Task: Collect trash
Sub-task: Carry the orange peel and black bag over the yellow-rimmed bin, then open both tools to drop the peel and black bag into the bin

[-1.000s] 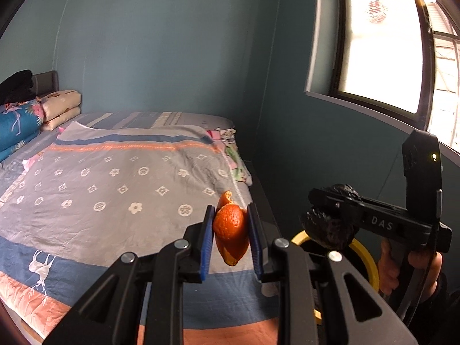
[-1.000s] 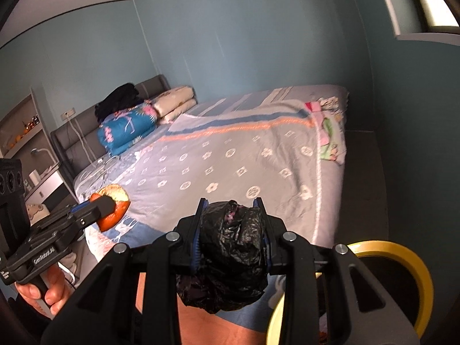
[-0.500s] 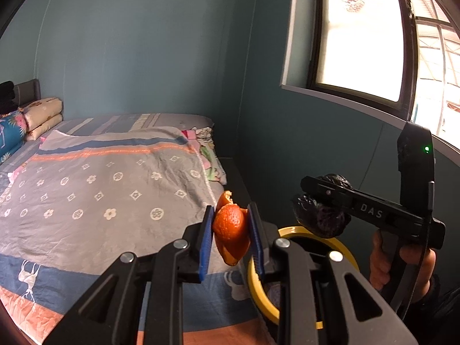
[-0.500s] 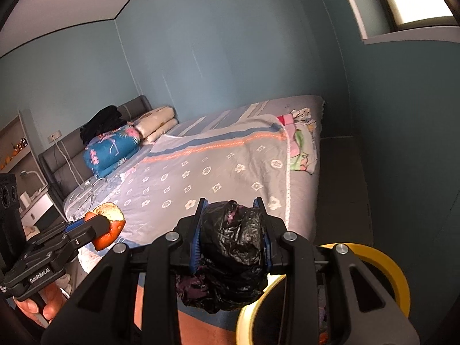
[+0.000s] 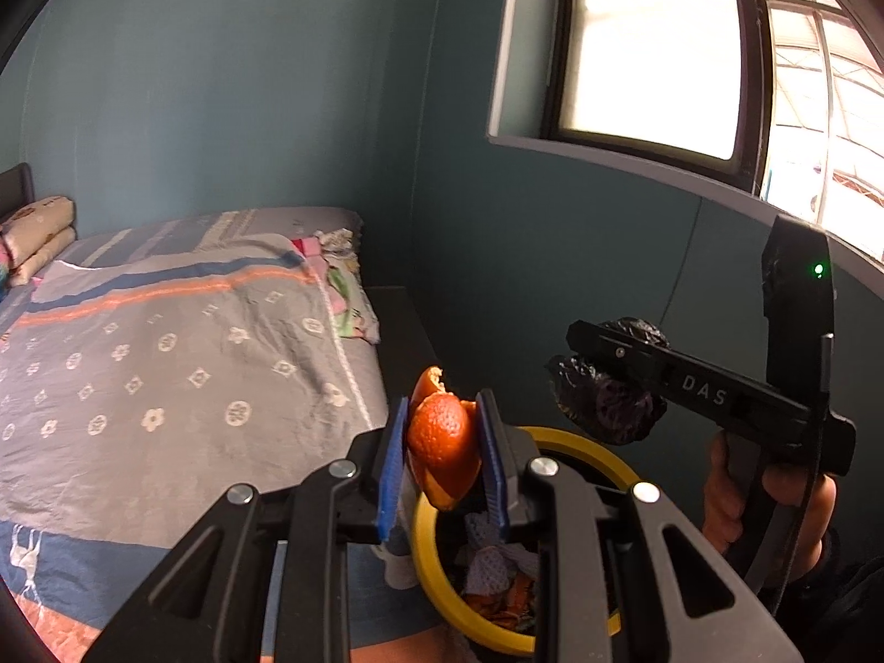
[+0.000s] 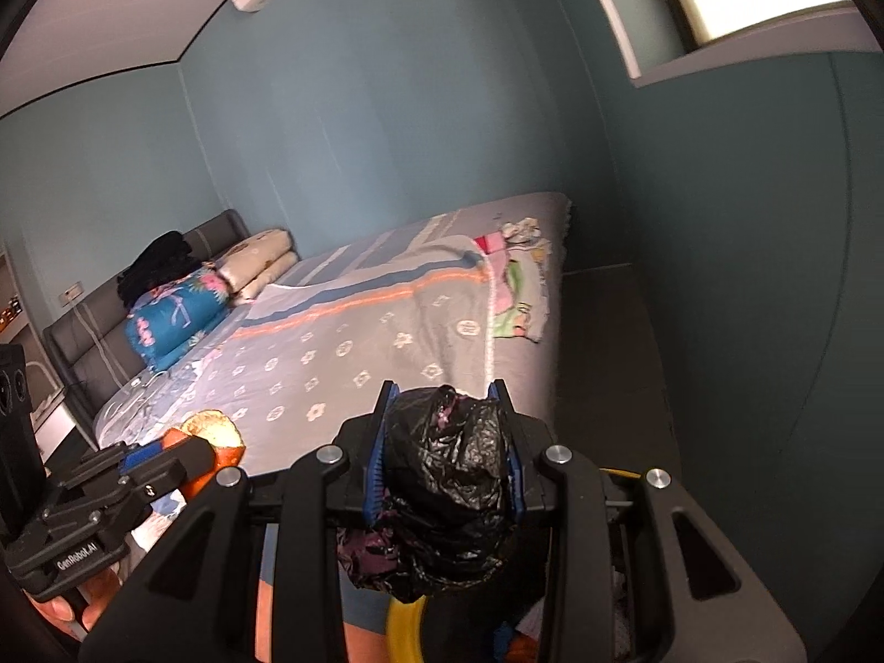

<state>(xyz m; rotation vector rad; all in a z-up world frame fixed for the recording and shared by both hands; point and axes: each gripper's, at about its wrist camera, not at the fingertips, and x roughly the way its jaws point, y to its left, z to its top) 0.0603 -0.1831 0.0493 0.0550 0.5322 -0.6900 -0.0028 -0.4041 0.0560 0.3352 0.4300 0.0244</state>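
Orange peel (image 5: 443, 450): clamped between the blue pads of the left gripper (image 5: 442, 458), held above the near rim of the yellow-rimmed bin (image 5: 594, 448). Black bag (image 6: 450, 489): crumpled, pinched in the right gripper (image 6: 446, 475), held over the bin's far side. Bin: on the floor just beside the bed (image 5: 166, 364), already holding paper and peel scraps. Risks, as judged: peel sat near the rim, so an early release could drop it on the floor or bedspread; the bag, light and springy, might cling to a pad or bounce off the rim; two grippers close together could knock. Surroundings: pillows (image 6: 259, 262), folded quilt (image 6: 177, 309), window (image 5: 652, 50), wall. Nothing stood between either load and the bin.
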